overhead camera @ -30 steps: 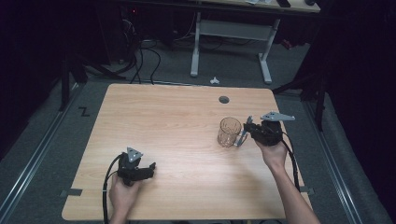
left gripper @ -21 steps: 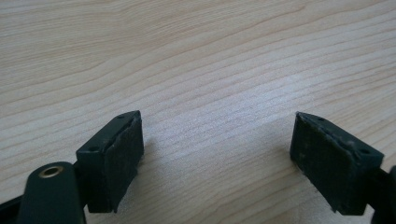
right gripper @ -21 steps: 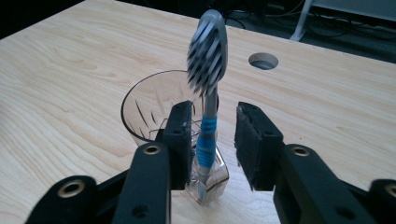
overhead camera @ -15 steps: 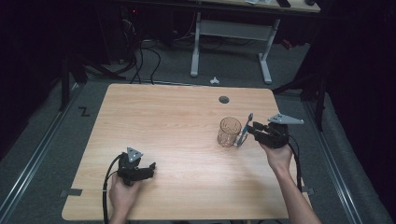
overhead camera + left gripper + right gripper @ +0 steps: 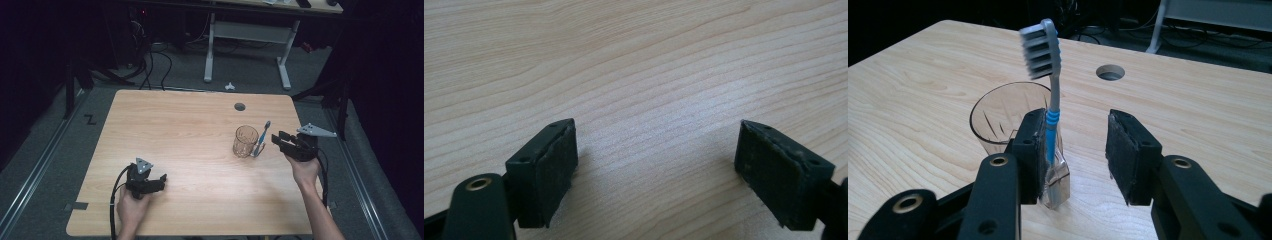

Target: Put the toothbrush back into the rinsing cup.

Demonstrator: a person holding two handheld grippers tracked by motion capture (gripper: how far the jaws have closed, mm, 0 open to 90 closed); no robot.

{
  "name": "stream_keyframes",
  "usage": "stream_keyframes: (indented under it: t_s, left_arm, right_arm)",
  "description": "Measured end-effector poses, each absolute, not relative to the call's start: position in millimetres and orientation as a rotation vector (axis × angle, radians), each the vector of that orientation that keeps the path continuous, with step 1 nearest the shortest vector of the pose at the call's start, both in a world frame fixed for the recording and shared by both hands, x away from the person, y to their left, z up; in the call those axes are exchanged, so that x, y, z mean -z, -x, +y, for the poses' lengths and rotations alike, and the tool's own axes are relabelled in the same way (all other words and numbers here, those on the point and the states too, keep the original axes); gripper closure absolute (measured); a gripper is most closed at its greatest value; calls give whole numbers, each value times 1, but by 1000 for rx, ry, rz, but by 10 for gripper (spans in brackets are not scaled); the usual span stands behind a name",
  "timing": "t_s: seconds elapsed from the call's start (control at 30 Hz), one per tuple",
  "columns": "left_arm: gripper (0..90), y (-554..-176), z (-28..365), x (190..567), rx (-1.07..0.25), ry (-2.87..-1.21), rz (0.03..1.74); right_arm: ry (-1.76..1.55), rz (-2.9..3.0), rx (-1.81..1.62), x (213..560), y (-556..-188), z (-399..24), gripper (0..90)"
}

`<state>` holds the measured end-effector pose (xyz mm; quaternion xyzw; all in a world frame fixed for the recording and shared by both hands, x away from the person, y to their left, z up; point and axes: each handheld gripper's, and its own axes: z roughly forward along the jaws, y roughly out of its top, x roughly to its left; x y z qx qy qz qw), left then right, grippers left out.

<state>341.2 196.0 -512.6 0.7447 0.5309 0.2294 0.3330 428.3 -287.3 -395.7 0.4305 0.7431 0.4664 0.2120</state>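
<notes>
right gripper (image 5: 1075, 150): jaws have just been opening, blue-grey toothbrush (image 5: 1050, 105) released | toothbrush: leans on clear ribbed glass cup (image 5: 245, 140), outside, right gripper view shows bristles up | left gripper (image 5: 656, 172): jaws wide over light wooden table (image 5: 175, 130), grasping nothing

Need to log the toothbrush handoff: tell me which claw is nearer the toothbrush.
Right. The right claw sits just beside the toothbrush, which leans on the glass cup. The left claw is far off at the table's near edge.
</notes>
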Motion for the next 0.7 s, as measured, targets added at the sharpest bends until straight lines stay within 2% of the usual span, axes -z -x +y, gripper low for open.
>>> stream_keyframes:
  t_s: [0.7]
  left_arm:
    - [180,-341,196,513,-599,-1945,1387]
  right_arm:
    - [-1220,2013,-1303,396,-413,-307,608]
